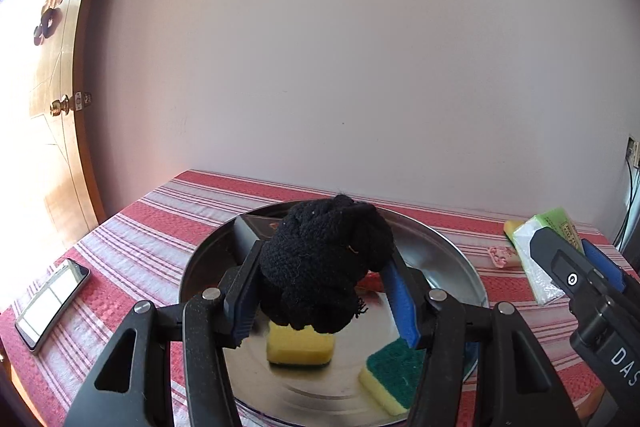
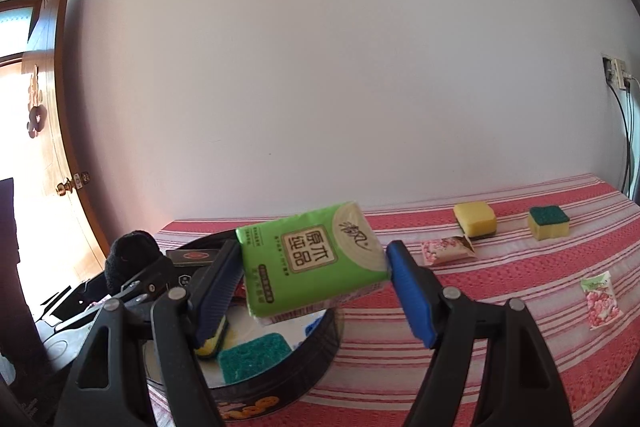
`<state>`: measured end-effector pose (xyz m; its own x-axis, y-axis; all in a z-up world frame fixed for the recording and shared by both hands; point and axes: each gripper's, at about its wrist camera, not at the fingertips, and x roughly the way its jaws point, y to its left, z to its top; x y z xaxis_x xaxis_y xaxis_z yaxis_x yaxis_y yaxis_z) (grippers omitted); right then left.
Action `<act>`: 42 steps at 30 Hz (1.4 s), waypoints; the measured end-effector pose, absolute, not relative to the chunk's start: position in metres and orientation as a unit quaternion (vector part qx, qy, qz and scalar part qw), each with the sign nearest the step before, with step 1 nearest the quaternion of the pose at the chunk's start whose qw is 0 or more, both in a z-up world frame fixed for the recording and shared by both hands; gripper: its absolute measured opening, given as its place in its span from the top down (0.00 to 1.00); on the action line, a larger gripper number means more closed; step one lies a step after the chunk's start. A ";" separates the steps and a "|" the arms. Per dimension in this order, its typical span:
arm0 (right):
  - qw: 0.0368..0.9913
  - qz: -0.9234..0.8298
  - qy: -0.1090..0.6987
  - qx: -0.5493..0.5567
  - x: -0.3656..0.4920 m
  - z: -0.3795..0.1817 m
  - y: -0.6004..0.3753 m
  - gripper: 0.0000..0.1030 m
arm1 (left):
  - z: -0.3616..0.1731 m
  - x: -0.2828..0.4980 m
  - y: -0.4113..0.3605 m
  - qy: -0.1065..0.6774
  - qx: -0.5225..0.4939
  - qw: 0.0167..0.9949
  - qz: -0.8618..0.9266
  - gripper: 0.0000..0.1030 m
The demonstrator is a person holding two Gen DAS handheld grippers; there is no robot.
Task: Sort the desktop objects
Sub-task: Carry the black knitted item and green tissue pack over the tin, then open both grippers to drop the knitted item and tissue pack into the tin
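Note:
My left gripper (image 1: 324, 291) is shut on a black knitted bundle (image 1: 326, 263) and holds it above the round metal tray (image 1: 448, 259). Two yellow-green sponges (image 1: 300, 345) (image 1: 394, 375) and a dark box (image 1: 250, 231) lie in the tray. My right gripper (image 2: 316, 287) is shut on a green tissue pack (image 2: 308, 259) and holds it over the tray's right rim (image 2: 320, 343). In the left wrist view the right gripper (image 1: 576, 259) and its tissue pack (image 1: 548, 247) sit at the right. The black bundle (image 2: 132, 255) shows at the left of the right wrist view.
A phone (image 1: 52, 303) lies on the striped cloth left of the tray. On the cloth to the right lie two sponges (image 2: 475, 218) (image 2: 548, 222) and two pink snack packets (image 2: 448, 250) (image 2: 600, 301). A wall stands behind, a door (image 1: 52, 99) at the left.

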<state>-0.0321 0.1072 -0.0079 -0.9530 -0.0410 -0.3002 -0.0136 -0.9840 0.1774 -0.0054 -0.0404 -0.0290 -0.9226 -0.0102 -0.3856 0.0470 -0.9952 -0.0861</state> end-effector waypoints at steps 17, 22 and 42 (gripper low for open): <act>0.027 -0.980 -0.098 0.169 -0.074 -0.011 0.055 0.27 | -0.039 -0.034 -0.087 0.033 0.224 0.066 -0.972 0.44; 0.027 -0.979 -0.091 0.178 -0.085 -0.013 0.046 0.27 | -0.042 -0.040 -0.092 0.031 0.230 0.074 -0.970 0.43; 0.005 -0.979 -0.067 0.191 -0.099 -0.018 0.044 0.27 | -0.047 -0.065 -0.091 0.016 0.257 0.081 -0.963 0.43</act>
<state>-0.0988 0.0436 -0.0179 -0.9272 -0.0351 -0.3729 -0.0157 -0.9911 0.1324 -0.0655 -0.0912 -0.0467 -0.8546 -0.1486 -0.4975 0.1647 -0.9863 0.0118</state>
